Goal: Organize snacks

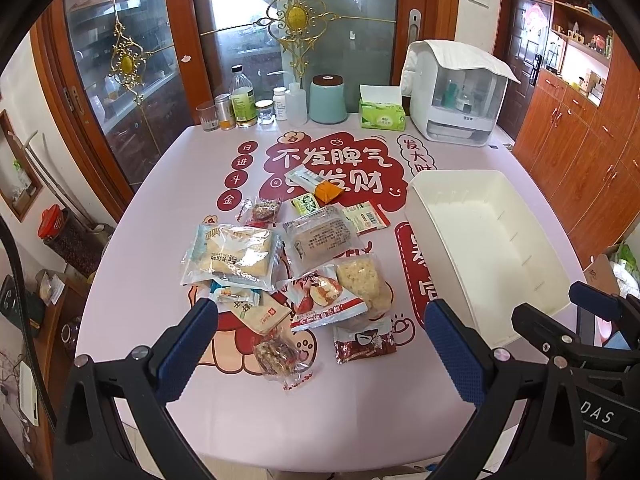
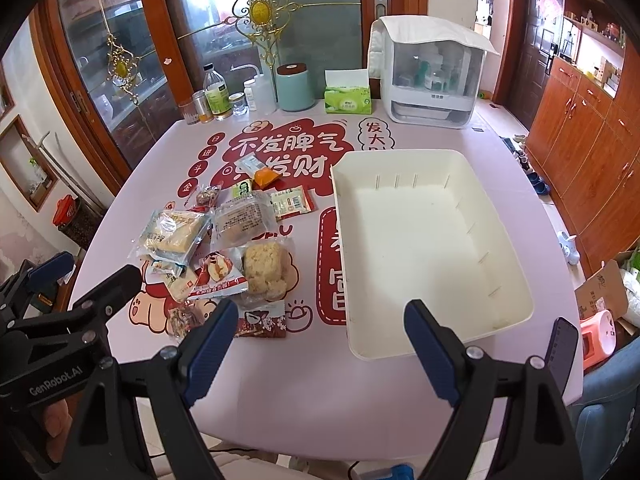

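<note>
my left gripper (image 1: 320,344) and right gripper (image 2: 320,344) both gape wide, holding nothing. snack packets (image 1: 296,264) lie ahead of my left; white bin (image 2: 420,240) ahead of my right.

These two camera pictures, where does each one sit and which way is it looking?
Left wrist: sits on the left gripper, facing forward over the snack pile; its blue fingers show, plus the right gripper at the right edge.
Right wrist: sits on the right gripper, facing the empty white bin; the left gripper shows at the left.
Shared: pink table, snacks, bin, green tissue box.
</note>
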The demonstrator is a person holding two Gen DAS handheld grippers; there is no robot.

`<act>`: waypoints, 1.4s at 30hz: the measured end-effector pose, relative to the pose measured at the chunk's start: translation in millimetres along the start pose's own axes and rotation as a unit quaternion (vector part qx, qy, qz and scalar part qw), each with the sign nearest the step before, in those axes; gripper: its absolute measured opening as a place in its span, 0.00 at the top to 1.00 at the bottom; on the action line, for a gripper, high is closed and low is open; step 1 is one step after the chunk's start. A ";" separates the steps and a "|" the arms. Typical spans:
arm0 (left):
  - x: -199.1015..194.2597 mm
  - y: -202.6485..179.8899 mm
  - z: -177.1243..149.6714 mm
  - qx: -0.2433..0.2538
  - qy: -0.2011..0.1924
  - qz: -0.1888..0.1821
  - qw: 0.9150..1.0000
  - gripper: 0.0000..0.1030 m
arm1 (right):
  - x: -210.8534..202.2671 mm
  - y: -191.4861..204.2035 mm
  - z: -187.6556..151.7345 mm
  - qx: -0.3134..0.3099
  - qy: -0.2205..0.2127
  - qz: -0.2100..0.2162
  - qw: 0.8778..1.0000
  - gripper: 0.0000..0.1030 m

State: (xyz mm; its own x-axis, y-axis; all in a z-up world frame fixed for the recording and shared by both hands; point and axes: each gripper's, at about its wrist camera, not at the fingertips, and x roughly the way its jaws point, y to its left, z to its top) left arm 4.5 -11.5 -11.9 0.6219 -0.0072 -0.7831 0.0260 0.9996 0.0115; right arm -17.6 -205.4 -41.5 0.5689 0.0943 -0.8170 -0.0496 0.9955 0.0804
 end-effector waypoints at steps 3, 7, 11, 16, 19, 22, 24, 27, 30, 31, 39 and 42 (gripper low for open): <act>0.2 0.0 -2.2 -0.001 0.001 -0.001 1.000 0.01 | 0.7 0.2 -0.4 0.000 0.000 -0.001 1.000 0.17; -0.2 0.8 -2.7 -0.002 0.001 -0.001 1.000 0.01 | 0.9 -0.4 1.1 0.000 0.001 0.000 1.000 0.17; 0.8 2.4 -7.7 -0.003 0.005 -0.003 1.000 0.01 | 1.2 -1.4 0.6 0.000 0.003 0.000 1.000 0.17; -1.2 2.9 -9.3 -0.005 0.010 -0.004 1.000 0.01 | 5.3 2.5 -10.4 -0.002 0.004 -0.003 1.000 0.17; -0.6 2.2 -7.7 -0.004 0.010 -0.003 1.000 0.01 | 6.0 1.6 -9.5 -0.001 0.006 -0.002 1.000 0.17; -0.5 2.6 -8.3 -0.004 0.012 -0.003 1.000 0.01 | 4.3 1.4 -8.1 0.001 0.010 0.000 1.000 0.17; -0.6 2.7 -9.6 -0.004 0.013 -0.003 1.000 0.01 | 4.2 1.5 -7.8 0.003 0.013 0.002 1.000 0.17; -0.8 2.7 -9.7 -0.004 0.014 -0.003 1.000 0.01 | 4.1 2.2 -8.5 0.003 0.014 0.002 1.000 0.17; -0.7 2.6 -9.8 -0.004 0.014 -0.003 1.000 0.01 | 4.5 2.3 -8.7 0.003 0.014 0.002 1.000 0.17; -0.6 2.4 -9.8 -0.004 0.014 -0.003 1.000 0.01 | 4.7 2.4 -8.8 0.003 0.014 0.002 1.000 0.17; -1.0 2.6 -10.2 -0.003 0.014 -0.003 1.000 0.01 | 5.4 2.9 -7.6 0.004 0.014 0.003 1.000 0.17; -0.5 5.1 -9.4 -0.003 0.014 -0.002 1.000 0.01 | 5.6 3.3 -7.0 0.004 0.014 0.003 1.000 0.17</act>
State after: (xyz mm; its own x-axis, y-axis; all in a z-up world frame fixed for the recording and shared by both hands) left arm -2.9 -6.1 -17.3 0.5993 -0.0106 -0.8005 0.0237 0.9997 0.0045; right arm -20.3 -201.6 -49.8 0.5449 0.1007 -0.8324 -0.0468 0.9949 0.0897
